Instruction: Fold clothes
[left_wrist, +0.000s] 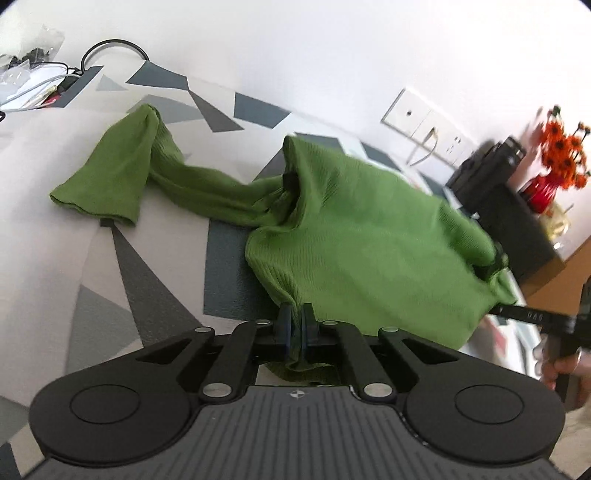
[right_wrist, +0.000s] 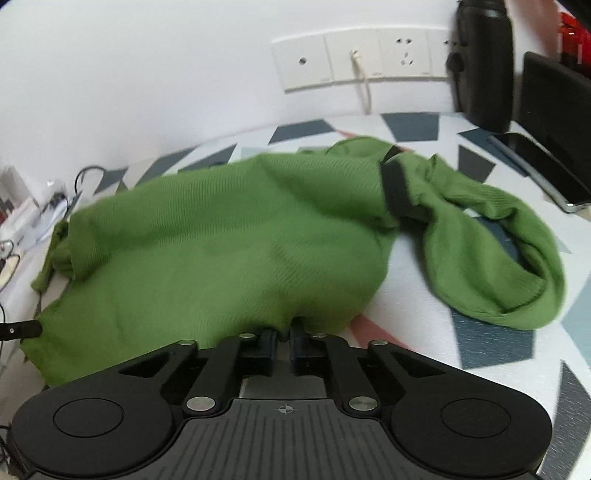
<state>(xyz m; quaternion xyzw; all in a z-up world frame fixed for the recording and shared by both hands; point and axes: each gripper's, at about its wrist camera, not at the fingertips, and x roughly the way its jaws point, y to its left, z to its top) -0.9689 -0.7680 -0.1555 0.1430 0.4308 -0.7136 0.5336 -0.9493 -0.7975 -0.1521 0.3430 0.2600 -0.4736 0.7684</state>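
The green ribbed sweater (left_wrist: 362, 236) lies spread on the geometric-patterned table cover (left_wrist: 140, 280), one sleeve (left_wrist: 122, 177) trailing off to the side. The left gripper (left_wrist: 295, 332) is clamped on a bunch of the near hem, and the right gripper (right_wrist: 282, 338) pinches the hem at the other corner. To fold cleanly, both hands should probably lift together, keep the hem taut between them, and carry it evenly toward the collar (right_wrist: 395, 188) without dragging the body.
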